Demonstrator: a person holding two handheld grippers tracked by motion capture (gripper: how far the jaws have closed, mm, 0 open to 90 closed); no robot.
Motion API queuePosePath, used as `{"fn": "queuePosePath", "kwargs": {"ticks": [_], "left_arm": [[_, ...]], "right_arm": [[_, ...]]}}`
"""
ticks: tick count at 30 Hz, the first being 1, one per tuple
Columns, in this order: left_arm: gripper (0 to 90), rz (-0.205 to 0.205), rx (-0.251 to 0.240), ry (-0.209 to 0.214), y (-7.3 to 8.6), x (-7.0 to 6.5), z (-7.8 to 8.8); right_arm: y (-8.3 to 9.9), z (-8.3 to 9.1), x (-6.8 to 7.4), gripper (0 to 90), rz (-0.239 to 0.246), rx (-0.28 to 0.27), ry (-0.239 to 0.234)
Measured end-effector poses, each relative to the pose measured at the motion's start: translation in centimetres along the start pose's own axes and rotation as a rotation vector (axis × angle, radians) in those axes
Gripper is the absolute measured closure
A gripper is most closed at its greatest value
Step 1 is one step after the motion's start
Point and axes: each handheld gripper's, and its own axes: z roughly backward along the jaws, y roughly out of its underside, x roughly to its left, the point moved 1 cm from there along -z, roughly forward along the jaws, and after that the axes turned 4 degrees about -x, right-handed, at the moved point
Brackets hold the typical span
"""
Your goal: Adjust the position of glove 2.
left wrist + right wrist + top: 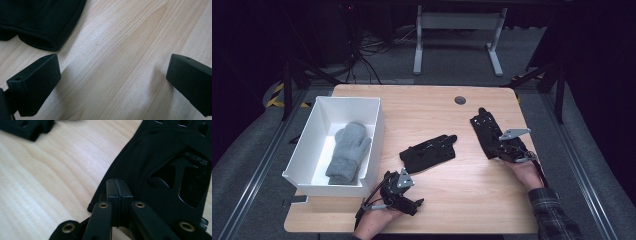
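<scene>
Two black gloves lie on the wooden table [432,112]. One glove [428,152] sits in the middle, and its cuff [37,20] reaches into the top left of the left gripper view. My left gripper [402,192] rests near the front edge just below that glove, jaws wide open [112,77] over bare wood. The other glove [486,131] lies at the right, fingers pointing away. My right gripper [502,147] is at its cuff end, jaws shut [117,185] at the edge of the glove [162,162]. Whether fabric is pinched between them is hidden.
A white bin [312,145] stands at the table's left with a grey mitten [348,152] inside. A round cable grommet [460,100] sits near the far edge. Beyond the table stand the white legs of another desk [457,30], and cables lie on the floor.
</scene>
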Motion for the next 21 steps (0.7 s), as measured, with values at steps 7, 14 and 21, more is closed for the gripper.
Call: {"fn": "queuePosePath", "kwargs": {"ticks": [7,14,21], "left_arm": [[0.0,0.0,0.0,0.0,0.0,0.0,0.0],[0.0,0.0,0.0,0.0,0.0,0.0,0.0],[0.0,-0.003,0.0,0.004,0.0,0.0,0.0]], "right_arm": [[0.3,0.7,2.0,90.0,0.048,0.027,-0.051],[1.1,1.6,4.6,90.0,0.092,0.035,-0.131],[1.8,2.4,7.3,90.0,0.135,0.032,-0.198]]}}
